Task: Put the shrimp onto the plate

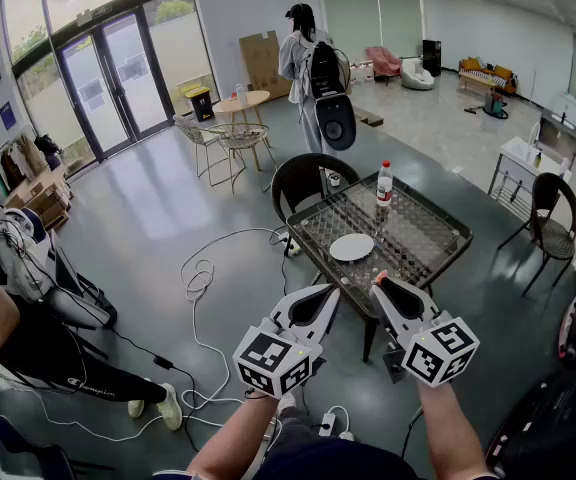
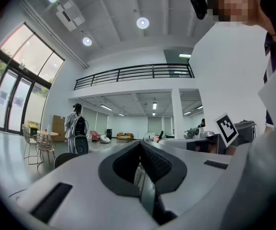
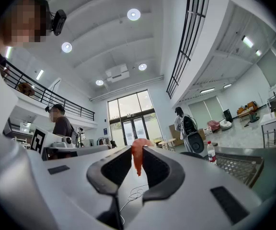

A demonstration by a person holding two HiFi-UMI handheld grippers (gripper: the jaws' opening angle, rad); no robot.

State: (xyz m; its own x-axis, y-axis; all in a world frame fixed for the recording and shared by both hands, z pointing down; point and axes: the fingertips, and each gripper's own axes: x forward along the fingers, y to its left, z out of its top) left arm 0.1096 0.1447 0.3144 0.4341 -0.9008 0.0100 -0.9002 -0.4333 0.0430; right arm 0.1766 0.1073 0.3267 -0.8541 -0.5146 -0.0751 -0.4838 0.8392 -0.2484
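Observation:
An orange shrimp (image 3: 136, 155) hangs pinched between the tips of my right gripper (image 3: 137, 148), which is shut on it. In the head view the shrimp (image 1: 378, 277) shows as a small pink bit at the right gripper (image 1: 380, 284), held in the air just short of the table's near edge. The white plate (image 1: 351, 247) lies bare on the dark mesh-top table (image 1: 431, 240), a little beyond both grippers. My left gripper (image 1: 326, 292) floats beside the right one, level with it. Its jaws meet at the tips (image 2: 139, 144) with nothing between them.
A water bottle (image 1: 383, 184) stands on the table behind the plate. A dark chair (image 1: 298, 180) sits at the table's far side, another (image 1: 551, 216) at the right. White cables (image 1: 201, 276) loop over the floor. A person with a backpack (image 1: 311, 65) stands far off.

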